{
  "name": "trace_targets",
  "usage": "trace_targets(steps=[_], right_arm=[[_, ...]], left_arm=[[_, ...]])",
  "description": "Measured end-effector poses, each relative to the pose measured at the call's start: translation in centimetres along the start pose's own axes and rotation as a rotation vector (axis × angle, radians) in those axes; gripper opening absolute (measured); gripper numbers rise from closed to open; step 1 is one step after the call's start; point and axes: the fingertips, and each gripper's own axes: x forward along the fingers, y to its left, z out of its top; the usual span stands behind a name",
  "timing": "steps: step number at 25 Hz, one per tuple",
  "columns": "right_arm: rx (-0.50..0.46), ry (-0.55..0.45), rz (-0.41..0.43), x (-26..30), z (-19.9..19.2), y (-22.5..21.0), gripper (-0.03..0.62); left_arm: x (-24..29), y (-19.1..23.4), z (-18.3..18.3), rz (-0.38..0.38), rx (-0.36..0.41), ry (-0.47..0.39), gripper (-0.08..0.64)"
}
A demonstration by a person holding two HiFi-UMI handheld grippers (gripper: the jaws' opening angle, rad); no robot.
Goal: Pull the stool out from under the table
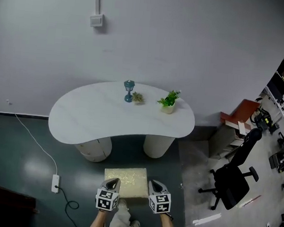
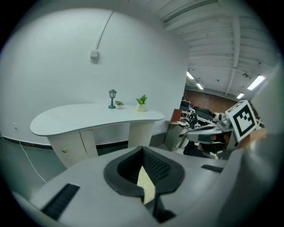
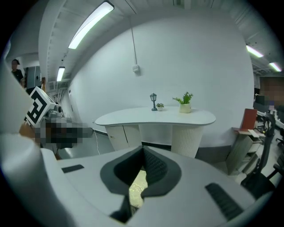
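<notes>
1. Sitting at the stool's near corners, the left gripper (image 1: 111, 182) and right gripper (image 1: 154, 185) each have their jaws pressed together at the tips. Cream upholstery shows through the slit beneath them.
2. The stool (image 1: 126, 180) stands on the floor (image 1: 24, 159), clear of the bench's near edge and facing the gap between its two pedestals (image 1: 94, 148).
3. Its longer sides run left to right, parallel with that edge.
4. Bare floor lies open on both sides. A power strip (image 1: 55, 183) lies to the left and an office chair (image 1: 232, 180) stands well off to the right.
5. The bench (image 1: 92, 116) backs against the wall (image 1: 188, 40), with a potted plant (image 1: 168, 102) near its far edge.
</notes>
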Motion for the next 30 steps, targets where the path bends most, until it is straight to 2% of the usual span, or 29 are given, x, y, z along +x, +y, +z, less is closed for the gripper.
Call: trace_targets(steps=[4, 13, 22, 30], right_arm=[[-0.029, -0.043, -0.001, -2.9, 3.0, 0.5, -0.005], [-0.041, -0.105, -0.014, -9.7, 4.8, 1.3, -0.005], [-0.055, -0.124, -0.014, -13.4, 4.1, 2.4, -0.005], [-0.059, -0.118, 0.007, -14.4, 3.2, 4.2, -0.005]], left_arm=[[-2.5, -1.2, 2.5, 0.004, 0.033, -0.034, 0.009], [-7.5, -4.1, 5.3, 0.033, 0.055, -0.112, 0.009], [-10.8, -6.3, 4.4, 0.049, 0.071, -0.136, 0.009], [-13.2, -5.9, 3.6, 0.073, 0.068, -0.138, 0.009]])
